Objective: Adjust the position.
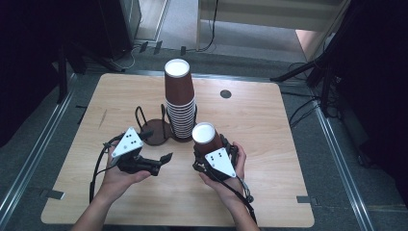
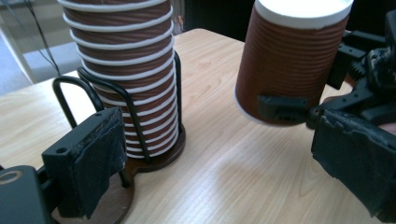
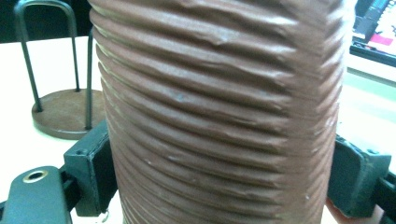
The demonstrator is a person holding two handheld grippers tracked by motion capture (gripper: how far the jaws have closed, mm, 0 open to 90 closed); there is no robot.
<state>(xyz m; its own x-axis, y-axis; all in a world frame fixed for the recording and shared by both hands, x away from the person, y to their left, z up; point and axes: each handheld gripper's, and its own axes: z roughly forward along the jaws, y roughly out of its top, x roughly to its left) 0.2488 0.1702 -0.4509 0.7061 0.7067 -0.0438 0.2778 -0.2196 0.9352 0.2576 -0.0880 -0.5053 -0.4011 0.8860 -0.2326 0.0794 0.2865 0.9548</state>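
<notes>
Upside down, a single brown ribbed paper cup (image 1: 206,136) clamped between the jaws of the right tool (image 1: 211,156), lifted clear of the wooden counter (image 1: 269,144), white base uppermost. Just beside it, toward the far edge, a tall stack of matching inverted cups (image 1: 180,98) seated in one ring of a black wire cup holder (image 1: 155,129) with a dark round base; the holder's other ring bare. Left tool (image 1: 161,161) held low near the holder's base, jaws spread wide and gripping nothing. Seen from the left gripper view, the held cup (image 2: 292,58) tilted slightly, apart from the stack (image 2: 125,70).
</notes>
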